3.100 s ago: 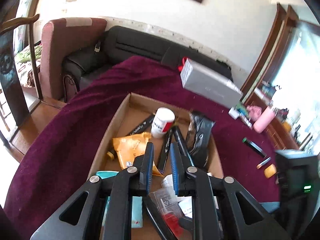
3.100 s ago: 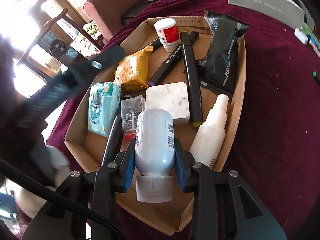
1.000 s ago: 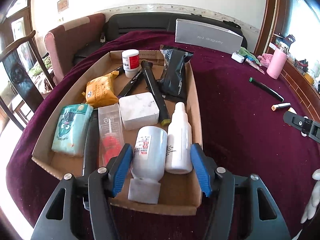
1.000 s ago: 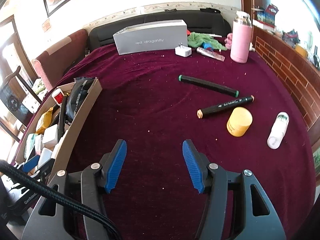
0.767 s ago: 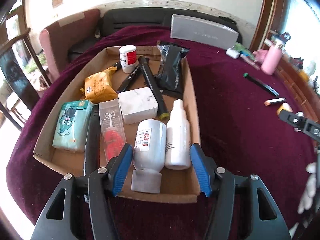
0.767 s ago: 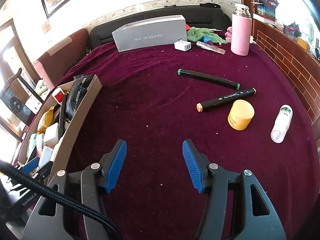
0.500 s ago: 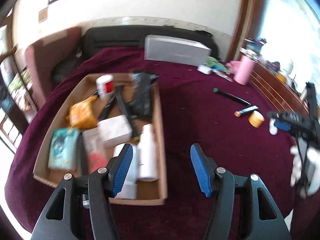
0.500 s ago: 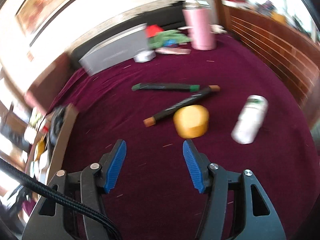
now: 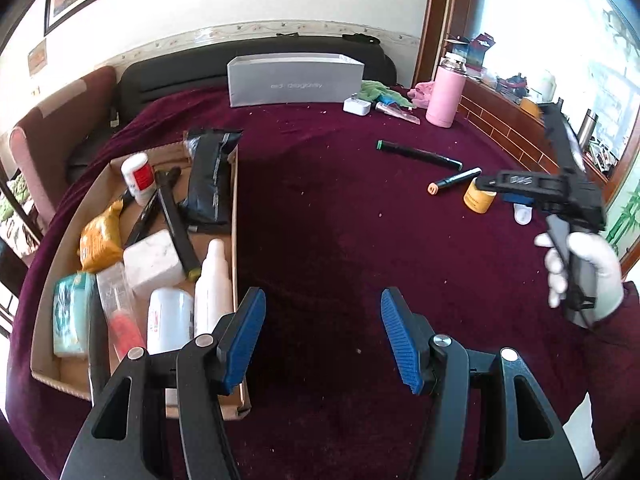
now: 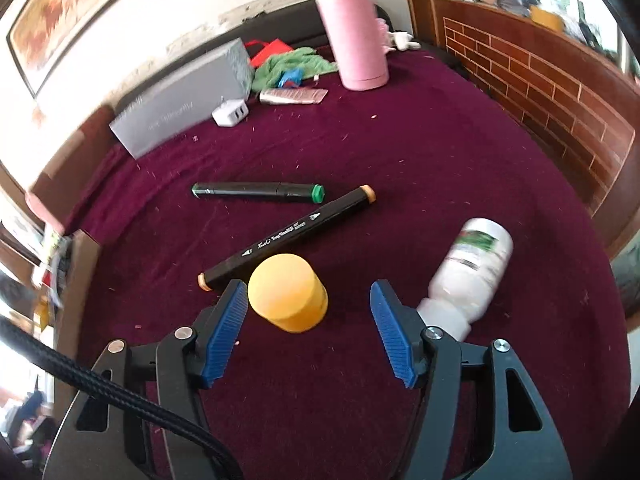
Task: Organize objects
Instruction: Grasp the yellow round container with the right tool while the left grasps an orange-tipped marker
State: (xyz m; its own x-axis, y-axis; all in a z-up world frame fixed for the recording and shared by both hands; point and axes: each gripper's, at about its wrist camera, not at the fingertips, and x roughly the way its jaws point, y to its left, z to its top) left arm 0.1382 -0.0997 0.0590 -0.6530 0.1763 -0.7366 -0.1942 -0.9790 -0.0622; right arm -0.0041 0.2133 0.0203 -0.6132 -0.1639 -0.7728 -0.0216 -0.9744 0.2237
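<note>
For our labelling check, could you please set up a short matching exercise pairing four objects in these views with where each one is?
Things:
1. yellow jar
2. pink flask
3. white spray bottle
4. green-capped marker

Places:
A. lying in the cardboard box
B. standing upright near the brick ledge
C. between the open right hand-held gripper fingers
D. lying on the cloth beyond the orange-tipped marker

Pairs: 1-C, 2-B, 3-A, 4-D

A maroon cloth point(image 9: 340, 240) covers the table. On it at left sits a cardboard tray point(image 9: 234, 208); far back a grey box point(image 9: 294, 80), a white charger point(image 9: 357, 105), a green rag point(image 10: 294, 65), and a pink flask point(image 9: 446, 92). Nearer: two markers point(image 10: 256, 191) point(image 10: 288, 236), a yellow jar point(image 10: 288, 298), and a white bottle point(image 10: 470, 276), seemingly on its side.
</note>
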